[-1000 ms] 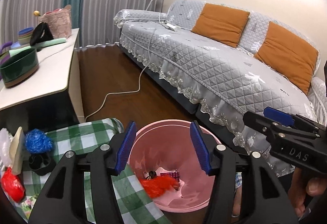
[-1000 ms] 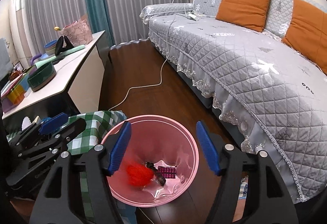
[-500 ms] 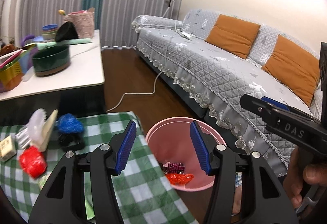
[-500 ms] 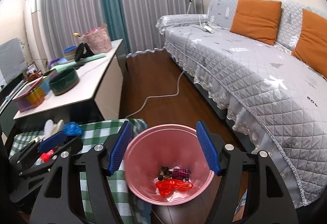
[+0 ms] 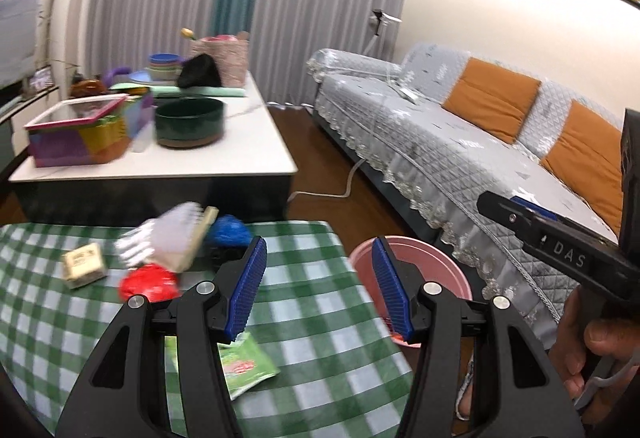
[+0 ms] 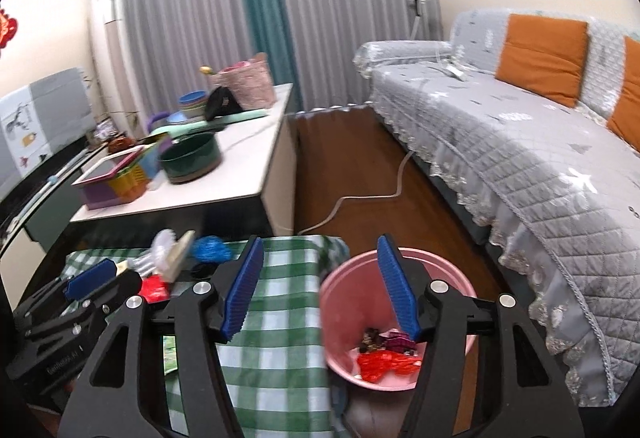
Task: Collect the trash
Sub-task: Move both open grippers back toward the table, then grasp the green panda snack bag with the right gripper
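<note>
The checked tabletop (image 5: 320, 278) carries the remaining trash at its far edge: brush (image 5: 176, 238), red wad (image 5: 148, 282), blue wad (image 5: 226, 230); a green packet (image 5: 248, 362) lies nearer. The pink bin (image 6: 400, 318) stands off its right edge. A blind grab may knock the brush. Both views have swung from bin toward tabletop. Left hand-held gripper (image 5: 318, 288) apart, empty; right hand-held gripper (image 6: 320, 286) apart, empty, jaws just narrowed.

checked cloth (image 5: 312, 302): woven, matt, over the low surface | pink bin (image 6: 348, 302) beside the cloth: smooth plastic, slight sheen | red wrapper (image 6: 386, 364) in the bin: crinkled glossy film | floor (image 6: 360, 166) beyond the bin: dark polished wood | sofa cover (image 6: 520, 158): quilted matt fabric, lace hem
</note>
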Tool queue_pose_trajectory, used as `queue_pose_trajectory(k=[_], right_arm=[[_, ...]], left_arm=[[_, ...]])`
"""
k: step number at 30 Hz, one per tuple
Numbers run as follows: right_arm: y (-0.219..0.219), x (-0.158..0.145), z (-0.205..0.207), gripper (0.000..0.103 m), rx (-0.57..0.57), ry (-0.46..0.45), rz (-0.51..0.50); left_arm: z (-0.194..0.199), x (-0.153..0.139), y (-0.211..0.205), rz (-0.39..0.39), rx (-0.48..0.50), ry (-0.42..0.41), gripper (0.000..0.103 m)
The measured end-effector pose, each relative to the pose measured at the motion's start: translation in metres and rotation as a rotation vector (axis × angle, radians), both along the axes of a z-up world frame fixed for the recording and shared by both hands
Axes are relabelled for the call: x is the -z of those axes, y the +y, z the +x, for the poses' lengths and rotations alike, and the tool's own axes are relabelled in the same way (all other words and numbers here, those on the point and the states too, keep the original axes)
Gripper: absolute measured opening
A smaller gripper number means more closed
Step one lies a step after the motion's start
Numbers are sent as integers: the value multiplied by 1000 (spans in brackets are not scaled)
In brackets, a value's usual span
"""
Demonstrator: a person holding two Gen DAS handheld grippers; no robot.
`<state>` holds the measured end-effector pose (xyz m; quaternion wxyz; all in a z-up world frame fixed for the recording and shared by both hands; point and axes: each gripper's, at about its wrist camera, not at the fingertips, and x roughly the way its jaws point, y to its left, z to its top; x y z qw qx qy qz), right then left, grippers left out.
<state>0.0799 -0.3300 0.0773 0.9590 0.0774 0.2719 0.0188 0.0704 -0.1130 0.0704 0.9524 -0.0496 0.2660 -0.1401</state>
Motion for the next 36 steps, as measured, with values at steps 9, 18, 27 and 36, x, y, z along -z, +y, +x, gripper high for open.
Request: queue_pose_trajectory(k=[9, 18, 27, 36], right_arm=[[49, 2, -2, 46, -137, 12, 62], [83, 20, 6, 45, -194, 70, 59], [103, 61, 16, 45, -223, 166, 26], [118, 122, 30, 46, -252, 330, 104]], left_arm=[[-16, -14, 67, 10, -127, -36, 54], [-17, -1, 108, 5, -215, -38, 54], [-10, 16, 130, -14, -269, -18, 54], [0, 26, 137, -28, -299, -10, 54]])
